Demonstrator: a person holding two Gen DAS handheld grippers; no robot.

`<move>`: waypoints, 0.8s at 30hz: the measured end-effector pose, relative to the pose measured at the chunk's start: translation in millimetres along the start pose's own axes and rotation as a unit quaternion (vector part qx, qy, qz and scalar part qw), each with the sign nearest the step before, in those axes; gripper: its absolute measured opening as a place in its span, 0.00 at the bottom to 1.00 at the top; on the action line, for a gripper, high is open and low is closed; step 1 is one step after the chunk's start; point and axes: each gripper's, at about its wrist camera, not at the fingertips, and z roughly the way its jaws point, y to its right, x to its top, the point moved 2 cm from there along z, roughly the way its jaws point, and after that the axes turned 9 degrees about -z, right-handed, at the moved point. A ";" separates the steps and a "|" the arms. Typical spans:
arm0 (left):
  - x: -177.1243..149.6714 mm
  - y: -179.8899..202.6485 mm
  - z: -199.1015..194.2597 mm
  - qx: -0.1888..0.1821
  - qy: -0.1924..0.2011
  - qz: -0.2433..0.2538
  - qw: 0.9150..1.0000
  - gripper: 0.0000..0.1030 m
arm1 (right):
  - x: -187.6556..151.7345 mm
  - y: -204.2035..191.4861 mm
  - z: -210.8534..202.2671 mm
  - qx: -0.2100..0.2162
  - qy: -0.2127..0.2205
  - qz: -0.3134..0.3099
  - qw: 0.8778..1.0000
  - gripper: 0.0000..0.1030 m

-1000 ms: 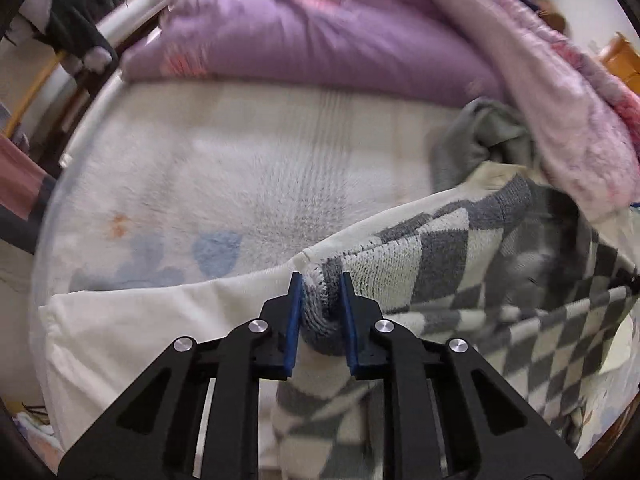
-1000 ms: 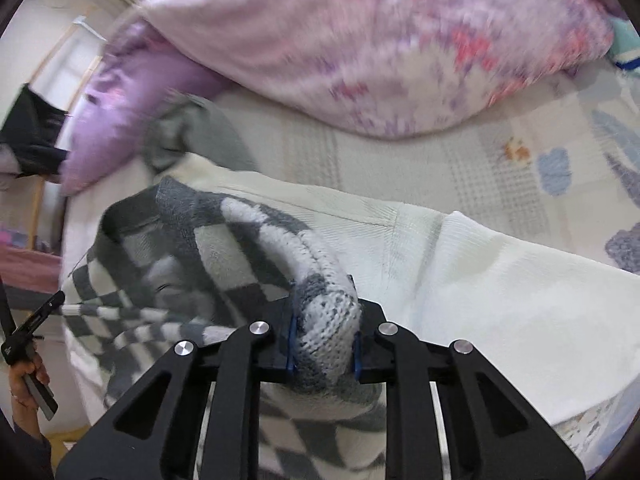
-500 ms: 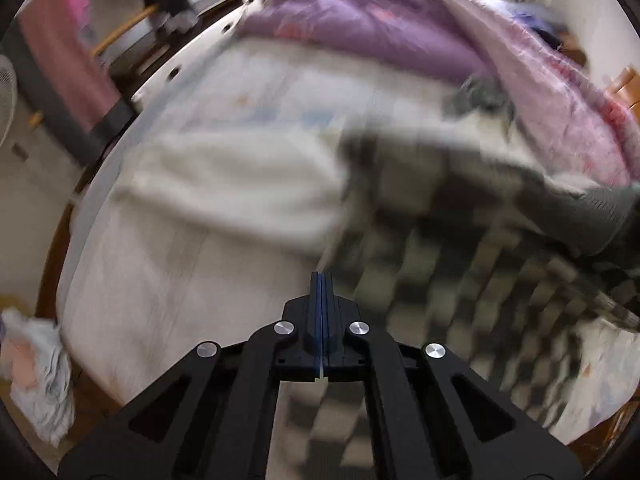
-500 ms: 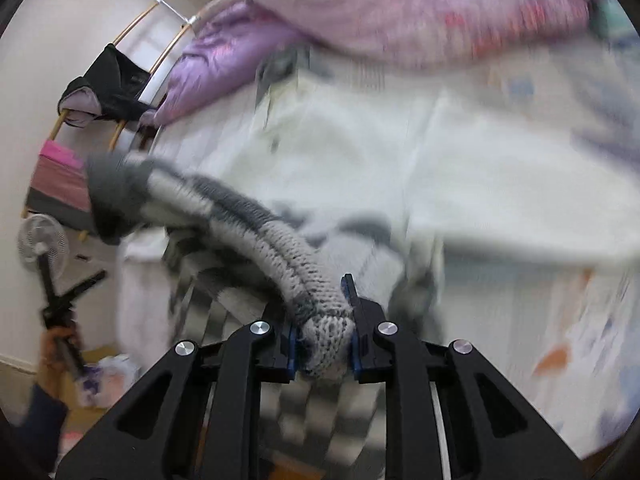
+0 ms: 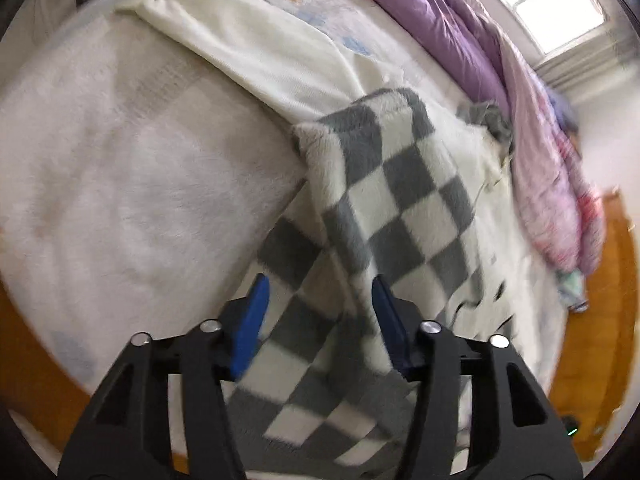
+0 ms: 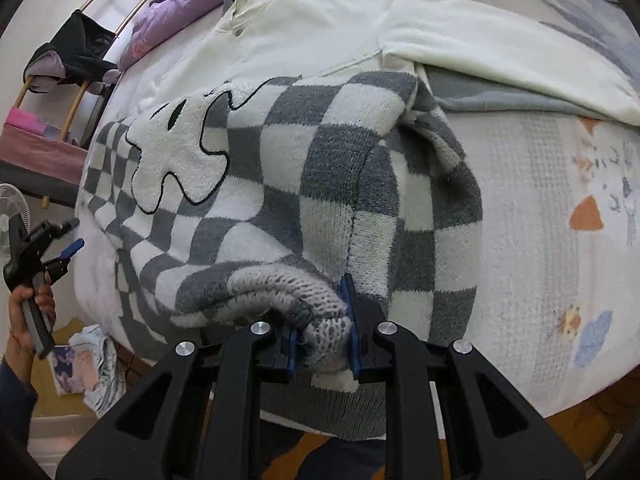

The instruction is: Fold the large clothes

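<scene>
A grey-and-white checkered sweater [image 6: 280, 168] with a white flower-face patch [image 6: 180, 152] lies folded over on the bed, on top of a cream garment [image 6: 312, 28]. My right gripper [image 6: 322, 320] is shut on the sweater's thick knit edge at the near side of the bed. In the left wrist view my left gripper [image 5: 319, 286] hovers over the checkered sweater [image 5: 400, 200]. Its jaws are opening, and the cloth lies below the blue pads [image 5: 256, 312], which do not press on it. The right wrist view shows the left gripper [image 6: 60, 250] held by a hand [image 6: 28, 304] off the bed's left edge.
A purple duvet [image 5: 452, 28] and a pink quilt [image 5: 548, 184] are piled along the far side of the bed, with a grey cloth [image 5: 488, 120] beside them. Left of the bed stand a clothes rack [image 6: 76, 56] and a fan [image 6: 12, 216]. Clothes [image 6: 96, 368] lie on the wooden floor.
My left gripper let go of the sweater's edge, swung off to the side and rolled, shut empty, then opened. My right gripper carried its edge toward the bed's near side; the sweater now lies flat.
</scene>
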 end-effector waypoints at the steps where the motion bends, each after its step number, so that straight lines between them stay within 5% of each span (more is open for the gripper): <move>1: 5.8 -0.9 5.6 -0.012 -0.001 -0.007 1.000 0.53 | -1.4 -1.5 -0.5 -0.006 0.003 0.001 1.000 0.17; 3: 16.9 5.6 21.2 -0.036 -0.010 -0.004 0.999 0.55 | -2.8 -2.8 1.3 -0.015 0.011 0.008 1.000 0.17; 4: 20.5 10.4 28.8 -0.038 -0.015 0.002 0.999 0.64 | -4.4 -3.4 2.1 -0.020 0.015 0.013 1.000 0.17; 7: 30.3 22.9 63.2 -0.004 -0.038 0.033 0.999 0.65 | -7.5 -4.9 4.1 -0.035 0.023 0.024 0.999 0.17; 9: 37.1 25.8 81.3 0.026 -0.056 0.038 0.997 0.40 | -7.1 -5.0 1.5 -0.043 0.025 0.031 0.998 0.17; 10: 38.9 27.4 83.1 0.031 -0.060 0.042 0.997 0.12 | -6.6 -6.3 -0.7 -0.048 0.027 0.032 0.998 0.17; 18: -3.4 40.6 -13.2 -0.012 -0.029 0.104 0.994 0.10 | -6.7 -12.5 -53.2 -0.084 0.051 0.007 0.995 0.16; 24: -72.1 -22.8 -23.4 0.021 -0.077 0.075 0.994 0.10 | -53.0 24.0 -25.4 -0.108 -0.022 -0.010 0.994 0.18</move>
